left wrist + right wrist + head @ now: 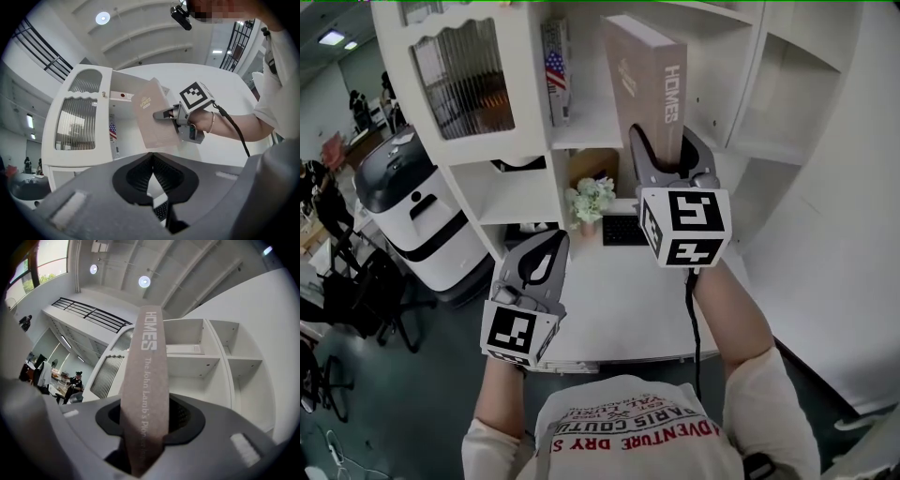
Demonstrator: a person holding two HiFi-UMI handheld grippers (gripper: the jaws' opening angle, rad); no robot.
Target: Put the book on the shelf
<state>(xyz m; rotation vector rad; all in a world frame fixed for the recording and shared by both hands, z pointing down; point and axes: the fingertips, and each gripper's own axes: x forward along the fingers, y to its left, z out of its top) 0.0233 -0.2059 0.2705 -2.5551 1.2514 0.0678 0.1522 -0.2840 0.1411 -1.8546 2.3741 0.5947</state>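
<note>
A taupe book (642, 75) with "HOMES" on its spine stands upright in my right gripper (667, 150), which is shut on its lower end. It is raised in front of the white shelf unit (586, 145), level with an open compartment. In the right gripper view the spine of the book (146, 394) runs up between the jaws of the right gripper (147, 427). My left gripper (555, 239) hangs lower and to the left over the desk, shut and holding nothing. The left gripper view shows the left gripper (152, 159) with its jaws together, and beyond it the book (152, 119).
A thin book with a flag (555, 70) stands in the same compartment. A ribbed glass door (459, 80) is to its left. The white desk (619, 300) carries a small flower pot (591, 202) and a keyboard (623, 230). A white machine (417, 220) stands on the floor at left.
</note>
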